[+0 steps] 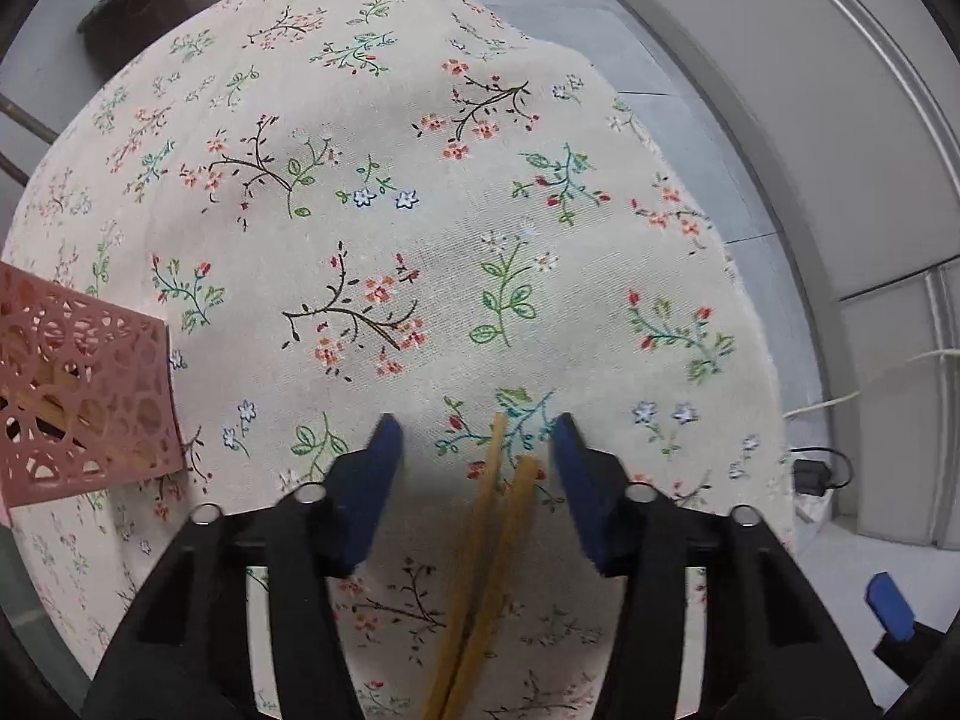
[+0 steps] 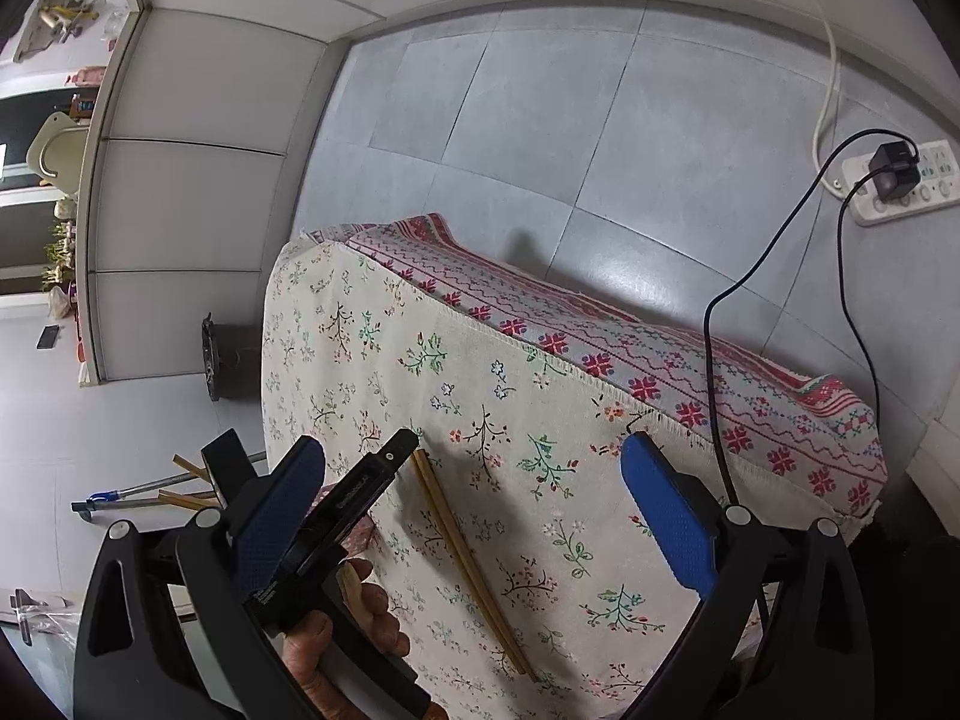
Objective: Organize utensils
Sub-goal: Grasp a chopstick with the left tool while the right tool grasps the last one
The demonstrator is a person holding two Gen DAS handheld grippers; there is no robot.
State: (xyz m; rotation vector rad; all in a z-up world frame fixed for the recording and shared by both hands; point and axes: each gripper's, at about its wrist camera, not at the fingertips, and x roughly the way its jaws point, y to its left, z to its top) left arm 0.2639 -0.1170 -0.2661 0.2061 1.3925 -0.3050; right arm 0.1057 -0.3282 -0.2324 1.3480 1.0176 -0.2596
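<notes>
Chopsticks [image 1: 486,570] lie on the floral tablecloth [image 1: 372,228], between the left gripper [image 1: 474,450] fingers, which are partway closed but not touching. Right gripper [image 2: 474,516] hangs wide, empty. Pink lattice basket [image 1: 90,396] sits on the cloth; grey floor tiles [image 2: 540,120] beyond.

Grey floor tiles [image 2: 540,120] meet pale panelled walls [image 2: 198,180]. A white power strip [image 2: 900,186] lies on the floor beyond the floral-clothed table's [image 2: 372,360] far edge.

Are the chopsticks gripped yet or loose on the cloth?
Loose: chopsticks lie on the tablecloth between the left gripper's open pads.
</notes>
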